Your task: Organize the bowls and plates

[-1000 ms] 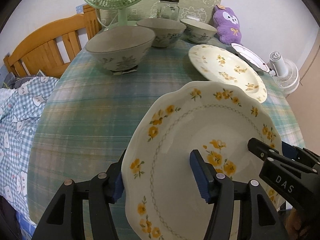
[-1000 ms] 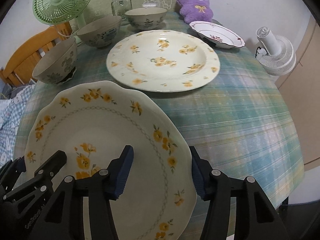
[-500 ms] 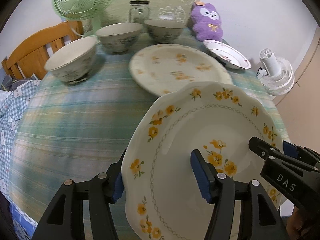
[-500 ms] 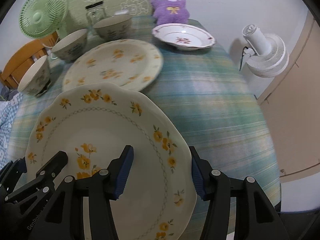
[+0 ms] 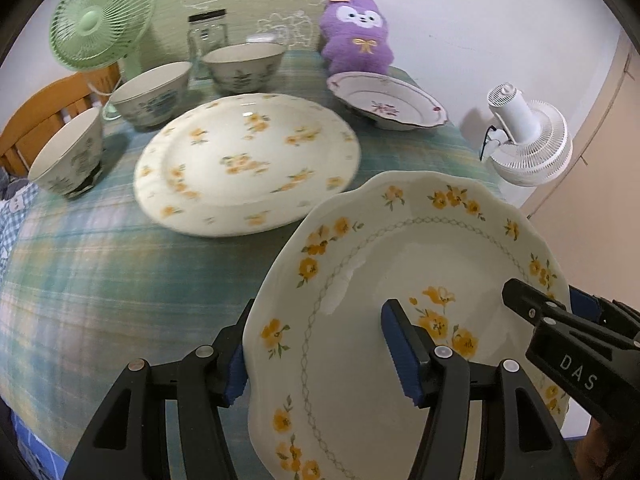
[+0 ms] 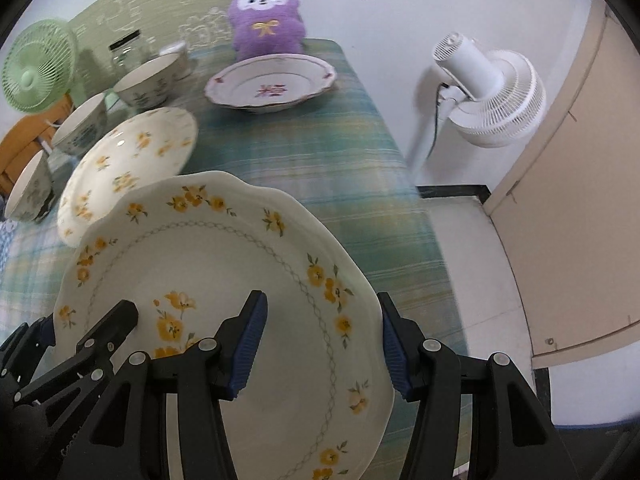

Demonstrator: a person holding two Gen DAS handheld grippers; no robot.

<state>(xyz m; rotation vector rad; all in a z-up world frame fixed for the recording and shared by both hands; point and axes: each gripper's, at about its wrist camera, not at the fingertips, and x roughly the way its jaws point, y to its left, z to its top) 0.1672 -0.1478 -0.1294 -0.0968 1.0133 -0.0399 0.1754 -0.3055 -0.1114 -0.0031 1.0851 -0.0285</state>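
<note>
I hold a scalloped plate with yellow flowers (image 5: 400, 260) (image 6: 224, 256) above the near part of the table, tilted, between both grippers. My left gripper (image 5: 320, 356) is shut on its left rim, one pad under and one on top. My right gripper (image 6: 320, 348) is shut on its right rim the same way. On the plaid cloth lies a large flat yellow-flowered plate (image 5: 248, 160) (image 6: 132, 160). Behind it sits a small dish with a red flower (image 5: 384, 100) (image 6: 272, 84). Three bowls (image 5: 244, 66) (image 5: 152, 92) (image 5: 66, 156) stand along the left.
A green fan (image 5: 100, 20), a glass jar (image 5: 208, 32) and a purple plush toy (image 5: 356, 36) stand at the table's back. A white fan (image 6: 488, 92) stands on the floor off the table's right edge. A wooden frame (image 5: 36, 112) is at the left.
Both grippers have carried the scalloped plate to the right along the table. The bowls and large plate have slid left in both views, and the white fan and floor have come in.
</note>
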